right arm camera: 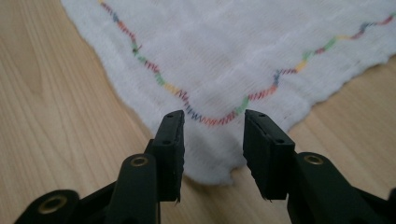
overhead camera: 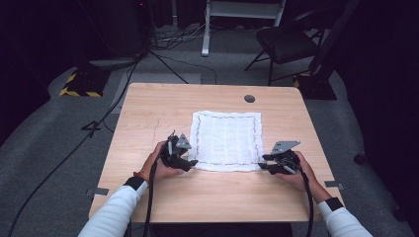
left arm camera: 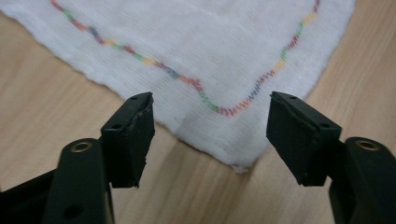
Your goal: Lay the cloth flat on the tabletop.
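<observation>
A white square cloth (overhead camera: 227, 140) with a wavy multicoloured stitched border lies flat on the wooden table (overhead camera: 148, 113). My left gripper (overhead camera: 190, 163) sits at the cloth's near left corner, held in a hand, and my right gripper (overhead camera: 264, 162) at its near right corner. In the left gripper view the cloth (left arm camera: 210, 46) has its corner lying between the wide-apart jaws of my left gripper (left arm camera: 210, 135), untouched. In the right gripper view the cloth (right arm camera: 243, 56) points its corner between the narrower-set jaws of my right gripper (right arm camera: 212, 149); the pads stand off it.
A round cable hole (overhead camera: 249, 98) is in the table's far edge beyond the cloth. On the floor behind stand a dark folding chair (overhead camera: 289, 42), a white frame leg (overhead camera: 206, 29) and a yellow-and-black striped base (overhead camera: 79, 86), with cables running past the table's left side.
</observation>
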A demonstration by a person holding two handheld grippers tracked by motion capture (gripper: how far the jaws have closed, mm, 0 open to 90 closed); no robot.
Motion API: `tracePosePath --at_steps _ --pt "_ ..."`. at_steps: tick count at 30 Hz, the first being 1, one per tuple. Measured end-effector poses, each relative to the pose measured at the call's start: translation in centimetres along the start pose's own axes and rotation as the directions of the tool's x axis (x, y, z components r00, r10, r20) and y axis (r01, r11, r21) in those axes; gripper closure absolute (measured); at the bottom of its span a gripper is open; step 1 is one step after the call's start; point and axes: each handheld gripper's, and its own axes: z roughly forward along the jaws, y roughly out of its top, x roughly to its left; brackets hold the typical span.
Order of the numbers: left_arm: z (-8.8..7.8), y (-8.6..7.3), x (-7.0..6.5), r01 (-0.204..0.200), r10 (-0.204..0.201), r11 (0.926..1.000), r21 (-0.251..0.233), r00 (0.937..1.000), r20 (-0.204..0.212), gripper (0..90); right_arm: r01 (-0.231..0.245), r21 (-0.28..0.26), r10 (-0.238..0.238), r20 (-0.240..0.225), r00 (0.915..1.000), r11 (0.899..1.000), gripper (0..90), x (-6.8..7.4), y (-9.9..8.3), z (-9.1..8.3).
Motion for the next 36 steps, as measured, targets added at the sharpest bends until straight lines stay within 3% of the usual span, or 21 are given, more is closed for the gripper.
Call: tracePosePath --at_steps 2,4,5,6,11,14,16,18,22,27,30,31,36 --pt "0.2 -0.1 -0.1 -0.002 0.002 1.0 0.005 0.9994 0.034 49.4 -0.012 -0.004 0.012 -0.015 0.9998 1.0 62.2 0.0 -0.6 0.0" --pt "0.4 -0.2 -0.5 -0.022 0.021 0.9995 0.021 0.9981 0.059 57.3 -0.024 -0.007 0.024 -0.025 0.9994 1.0 64.8 0.0 -0.9 -0.3" --pt "0.5 -0.3 -0.8 -0.051 0.05 0.9983 0.028 0.9978 0.042 62.7 -0.028 -0.008 0.028 -0.027 0.9992 1.0 66.1 0.1 -1.1 -0.4" --pt "0.5 -0.3 -1.1 -0.062 0.062 0.9976 0.03 0.9978 0.026 64.6 -0.029 -0.01 0.029 -0.029 0.9992 1.0 67.1 0.1 -1.4 -0.5" --pt "0.2 -0.9 -1.5 -0.028 0.027 0.9995 0.015 0.9959 0.086 78.5 -0.054 -0.012 0.053 -0.038 0.9978 0.998 71.7 0.5 -2.6 -1.4" --pt "-0.1 -1.2 -2.0 -0.039 0.038 0.9991 0.016 0.9958 0.083 80.2 -0.062 -0.017 0.062 -0.031 0.9976 0.998 69.4 0.5 -3.2 -1.9" --pt "-0.3 -1.4 -2.5 -0.04 0.039 0.9991 0.016 0.9964 0.076 78.1 -0.067 -0.02 0.066 -0.018 0.9976 0.998 63.6 0.5 -3.4 -2.1" --pt "-0.6 -1.5 -2.8 -0.038 0.036 0.9991 0.018 0.997 0.069 70.4 -0.061 -0.03 0.061 -0.017 0.998 0.998 62.0 0.6 -3.4 -2.1" --pt "-1.9 -1.7 -2.4 -0.009 0.01 0.999 -0.043 0.9996 0.025 51.9 -0.031 -0.107 0.028 -0.033 0.9991 0.994 58.1 1.4 -1.6 -2.1" --pt "-2.4 -1.4 -0.3 0.068 -0.073 0.9937 -0.088 0.9962 -0.049 32.4 0.037 -0.147 -0.044 -0.049 0.9978 0.988 55.0 3.3 1.5 -0.6" --pt "-2.2 -0.9 1.4 0.114 -0.124 0.9871 -0.113 0.9889 -0.083 26.6 0.082 -0.165 -0.095 -0.067 0.9932 0.983 54.0 4.8 3.8 1.2" --pt "-2.1 -0.8 1.6 0.109 -0.121 0.987 -0.119 0.987 -0.106 26.0 0.098 -0.174 -0.114 -0.086 0.9897 0.98 53.6 5.5 4.9 2.2" --pt "-1.1 0.5 3.7 0.124 -0.14 0.9849 -0.122 0.9809 -0.135 24.9 0.147 -0.187 -0.172 -0.129 0.9765 0.971 52.2 7.7 8.0 4.8"
